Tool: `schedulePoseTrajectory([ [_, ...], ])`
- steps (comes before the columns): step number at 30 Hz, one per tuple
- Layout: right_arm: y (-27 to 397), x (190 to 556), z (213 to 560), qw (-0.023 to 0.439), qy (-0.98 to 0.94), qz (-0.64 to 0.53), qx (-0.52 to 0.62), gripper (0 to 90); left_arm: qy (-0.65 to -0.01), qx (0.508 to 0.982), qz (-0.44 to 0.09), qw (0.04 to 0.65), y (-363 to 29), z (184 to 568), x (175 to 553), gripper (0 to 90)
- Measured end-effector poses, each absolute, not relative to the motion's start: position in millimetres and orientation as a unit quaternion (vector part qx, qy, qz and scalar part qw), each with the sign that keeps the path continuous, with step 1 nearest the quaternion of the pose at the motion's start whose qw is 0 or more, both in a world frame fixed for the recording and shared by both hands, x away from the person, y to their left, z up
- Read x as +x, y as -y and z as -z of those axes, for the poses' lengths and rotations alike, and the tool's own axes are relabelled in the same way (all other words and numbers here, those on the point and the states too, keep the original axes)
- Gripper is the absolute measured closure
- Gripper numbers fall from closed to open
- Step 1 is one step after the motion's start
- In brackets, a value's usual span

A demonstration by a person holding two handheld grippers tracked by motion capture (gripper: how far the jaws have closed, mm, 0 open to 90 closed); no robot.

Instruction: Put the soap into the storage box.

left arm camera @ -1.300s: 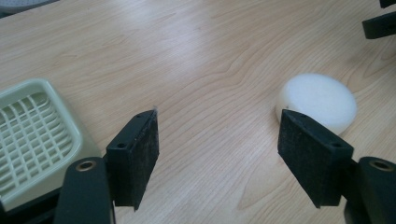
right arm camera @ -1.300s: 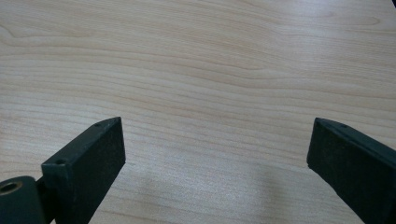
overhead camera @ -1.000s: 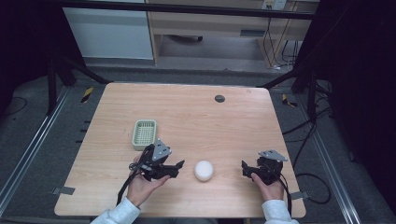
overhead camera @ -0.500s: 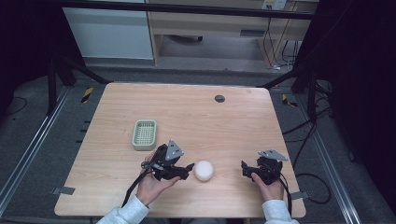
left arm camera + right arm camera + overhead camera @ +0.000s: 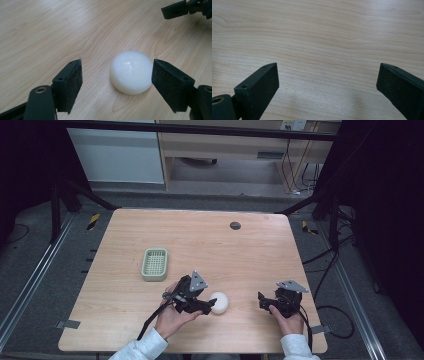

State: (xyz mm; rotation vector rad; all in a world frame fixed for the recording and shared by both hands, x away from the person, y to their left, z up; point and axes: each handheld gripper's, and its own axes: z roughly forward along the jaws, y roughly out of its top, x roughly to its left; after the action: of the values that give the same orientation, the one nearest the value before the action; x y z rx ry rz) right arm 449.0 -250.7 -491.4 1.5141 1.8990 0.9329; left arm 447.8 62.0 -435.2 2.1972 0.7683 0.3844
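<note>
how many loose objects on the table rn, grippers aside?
2. A white soap near the front edge, between the open fingers of the left gripper, and a green tray to its left, farther back. Nothing seems hidden.

- A wooden table (image 5: 200, 240) lies under the left claw (image 5: 212, 305) and the right claw (image 5: 261, 299).
- A small green basket (image 5: 154, 264) sits on the table, ahead of the left claw and off to its left, well apart from it.
- A little black round spot (image 5: 235, 225) is on the table, far ahead of both claws.
- Black cables (image 5: 340, 320) lie on the floor, to the right of the right claw.
- A grey bit of tape (image 5: 67, 324) is on the table's near corner, far to the left of the left claw.
</note>
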Motion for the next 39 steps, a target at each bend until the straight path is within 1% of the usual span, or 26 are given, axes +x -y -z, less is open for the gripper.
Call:
schedulePoseTrajectory([
  [18, 252.5, 448.1, 490.6, 0.268, -0.702, -0.348, 0.561, 4.6, -0.29, 0.883, -0.128, 0.347, -37.6, 447.3, 454.3, 18.8],
  [31, 251.5, 449.2, 490.3, 0.269, -0.702, -0.346, 0.561, 4.6, -0.283, 0.896, -0.125, 0.318, -21.6, 461.0, 457.3, 17.7],
  [39, 251.7, 449.5, 490.2, 0.27, -0.704, -0.346, 0.558, 4.5, -0.282, 0.9, -0.118, 0.311, -15.5, 465.6, 461.1, 17.8],
])
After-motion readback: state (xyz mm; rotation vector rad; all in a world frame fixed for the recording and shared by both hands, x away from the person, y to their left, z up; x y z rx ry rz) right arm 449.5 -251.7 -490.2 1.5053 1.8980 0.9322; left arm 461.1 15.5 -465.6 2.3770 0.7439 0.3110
